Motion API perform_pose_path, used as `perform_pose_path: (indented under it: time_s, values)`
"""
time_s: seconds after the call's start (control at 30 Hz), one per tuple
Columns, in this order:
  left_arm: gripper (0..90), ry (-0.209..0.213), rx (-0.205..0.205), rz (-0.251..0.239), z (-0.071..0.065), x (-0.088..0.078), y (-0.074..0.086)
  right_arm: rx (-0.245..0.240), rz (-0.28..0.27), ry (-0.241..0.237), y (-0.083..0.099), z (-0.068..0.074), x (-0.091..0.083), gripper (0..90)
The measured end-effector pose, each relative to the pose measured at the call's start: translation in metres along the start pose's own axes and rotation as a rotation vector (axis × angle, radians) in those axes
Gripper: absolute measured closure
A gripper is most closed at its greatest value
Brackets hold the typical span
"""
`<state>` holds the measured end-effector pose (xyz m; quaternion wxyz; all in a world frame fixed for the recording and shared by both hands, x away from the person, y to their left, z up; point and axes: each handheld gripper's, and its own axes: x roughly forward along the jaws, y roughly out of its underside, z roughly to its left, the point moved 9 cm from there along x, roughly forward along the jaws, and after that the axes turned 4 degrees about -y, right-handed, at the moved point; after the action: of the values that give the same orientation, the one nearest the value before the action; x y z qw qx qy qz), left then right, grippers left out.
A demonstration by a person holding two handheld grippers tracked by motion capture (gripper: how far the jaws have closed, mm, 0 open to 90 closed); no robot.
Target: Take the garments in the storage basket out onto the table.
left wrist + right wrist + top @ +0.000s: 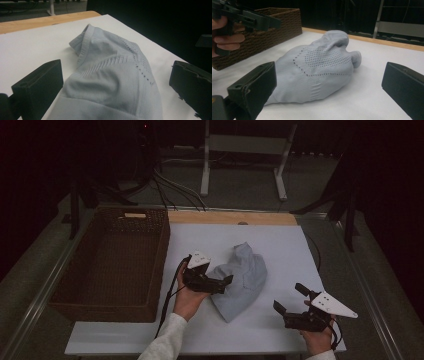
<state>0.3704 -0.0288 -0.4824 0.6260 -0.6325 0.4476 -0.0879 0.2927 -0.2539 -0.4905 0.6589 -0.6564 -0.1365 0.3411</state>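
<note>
Both grippers spread wide at the crumpled pale grey knitted garment point(240, 279)

Left gripper point(220, 284) fingers straddle the garment's edge, unclenched; right gripper point(289, 299) fingers gape empty, near the garment.

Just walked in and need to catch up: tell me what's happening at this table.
A person holds a gripper in each hand over a white table. A crumpled pale grey garment lies in the middle. The left gripper is at the garment's left edge, jaws open around the fabric, not yet closed. The right gripper waits open to the garment's right, apart from it. A brown wicker basket stands at the left of the table.
</note>
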Motion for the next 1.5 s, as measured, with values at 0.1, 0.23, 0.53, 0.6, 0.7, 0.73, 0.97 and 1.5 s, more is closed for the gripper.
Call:
perform_pose_path:
  time_s: [0.1, 0.23, 0.53, 0.6, 0.7, 0.73, 0.97, 1.5]
  values:
    - [0.0, -0.002, -0.002, -0.002, 0.003, -0.004, 0.000, -0.002, 0.002, 0.000, 0.000, 0.000, 0.001, 0.0]
    - [0.0, 0.001, 0.006, 0.002, 0.005, -0.010, 0.000, 0.001, -0.003, 0.002, 0.000, -0.001, -0.001, 0.0]
    - [0.0, -0.005, 0.023, 0.008, 0.015, -0.022, 0.001, 0.008, 0.000, 0.002, 0.000, -0.001, 0.000, 0.0]
    - [0.0, -0.005, 0.022, -0.004, 0.016, -0.026, 0.001, 0.007, 0.001, 0.002, 0.000, -0.001, 0.001, 0.0]
    - [0.1, -0.009, 0.023, -0.013, 0.018, -0.030, 0.001, 0.009, 0.001, 0.004, 0.001, -0.001, 0.001, 0.0]
    - [0.0, -0.009, 0.023, -0.013, 0.019, -0.031, 0.001, 0.010, 0.000, 0.003, 0.001, -0.002, 0.001, 0.0]
    - [0.1, -0.008, 0.018, -0.017, 0.023, -0.036, 0.006, 0.010, 0.004, 0.005, 0.001, -0.002, 0.002, 0.0]
    - [0.0, -0.004, 0.019, -0.029, 0.025, -0.041, 0.007, 0.041, 0.017, 0.014, 0.001, -0.002, 0.009, 0.0]
